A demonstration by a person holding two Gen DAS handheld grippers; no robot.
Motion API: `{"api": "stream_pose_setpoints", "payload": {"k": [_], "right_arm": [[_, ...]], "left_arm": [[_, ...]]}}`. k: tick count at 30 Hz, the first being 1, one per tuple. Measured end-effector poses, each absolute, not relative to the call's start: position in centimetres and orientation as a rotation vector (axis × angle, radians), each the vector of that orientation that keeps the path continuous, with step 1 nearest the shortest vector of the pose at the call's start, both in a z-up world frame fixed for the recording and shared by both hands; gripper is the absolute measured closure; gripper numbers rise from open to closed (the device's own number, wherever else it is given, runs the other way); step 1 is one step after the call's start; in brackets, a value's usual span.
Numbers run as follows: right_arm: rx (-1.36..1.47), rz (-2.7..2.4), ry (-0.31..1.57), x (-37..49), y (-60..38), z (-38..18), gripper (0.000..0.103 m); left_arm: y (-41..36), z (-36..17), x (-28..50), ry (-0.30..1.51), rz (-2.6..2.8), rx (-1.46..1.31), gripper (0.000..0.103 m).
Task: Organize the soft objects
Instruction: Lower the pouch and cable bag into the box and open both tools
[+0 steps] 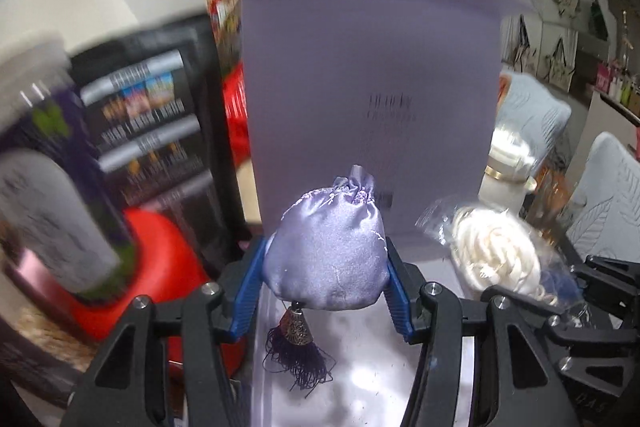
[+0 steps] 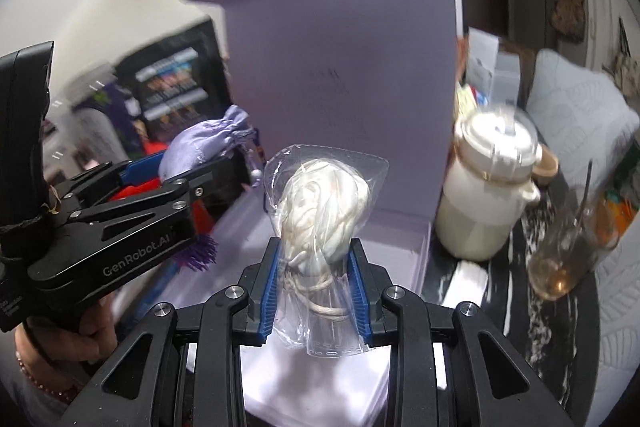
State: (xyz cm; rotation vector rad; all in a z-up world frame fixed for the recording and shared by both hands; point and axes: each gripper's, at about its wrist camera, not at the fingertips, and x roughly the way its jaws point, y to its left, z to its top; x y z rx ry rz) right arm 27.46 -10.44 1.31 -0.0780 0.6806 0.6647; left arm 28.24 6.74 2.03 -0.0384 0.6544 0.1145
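My left gripper (image 1: 326, 267) is shut on a lilac satin pouch (image 1: 328, 251) with a dark purple tassel (image 1: 298, 351), held above the open lilac box (image 1: 372, 67). My right gripper (image 2: 316, 259) is shut on a clear plastic bag of white cord (image 2: 320, 203), also over the box (image 2: 340, 67). The bagged cord shows at the right of the left wrist view (image 1: 494, 253). The pouch (image 2: 200, 145) and the left gripper (image 2: 132, 183) show at the left of the right wrist view. The box lid stands upright behind both.
A white lidded jar (image 2: 488, 187) stands right of the box. A glass with a spoon (image 2: 568, 247) is further right. A red object (image 1: 160, 267) and a dark canister (image 1: 52, 187) are at the left. A black printed box (image 1: 152, 123) stands behind.
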Motion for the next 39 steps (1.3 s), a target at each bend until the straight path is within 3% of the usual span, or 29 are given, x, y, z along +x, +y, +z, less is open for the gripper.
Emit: {"api": "stream_pose_setpoints", "payload": {"k": [21,25,27,31,33,35,36,39], "right_arm": [[-0.105,0.589,0.815,31.0,-9.5,-3.5,0.065],[-0.109,0.585,0.818,31.0,-9.6,-3.4,0.054],[-0.109,0.578,0.817,31.0,-9.7,-3.2,0.044],[-0.113,0.569,0.804,30.5,-10.2,-2.8,0.042],[-0.110,0.563,0.801,30.3,-10.3,-2.5,0.037],[-0.114,0.553,0.789,30.0,-10.6,-2.1,0.034],[-0.118,0.546,0.781,29.8,-10.7,-1.9,0.034],[-0.133,0.528,0.761,29.2,-11.1,-1.5,0.032]], "left_arm": [[5.9,-3.0,31.2,0.816,0.141,0.010,0.049],[6.2,-2.8,31.4,0.805,0.143,0.007,0.049],[6.5,-2.6,31.4,0.793,0.130,-0.003,0.049],[6.7,-2.2,31.4,0.801,0.111,-0.033,0.047],[6.7,-2.1,31.4,0.805,0.131,-0.025,0.041],[6.7,-2.1,31.4,0.805,0.139,-0.025,0.015],[6.7,-2.0,31.4,0.801,0.140,-0.026,0.009],[6.2,-1.3,31.0,0.788,0.137,-0.017,0.004]]}}
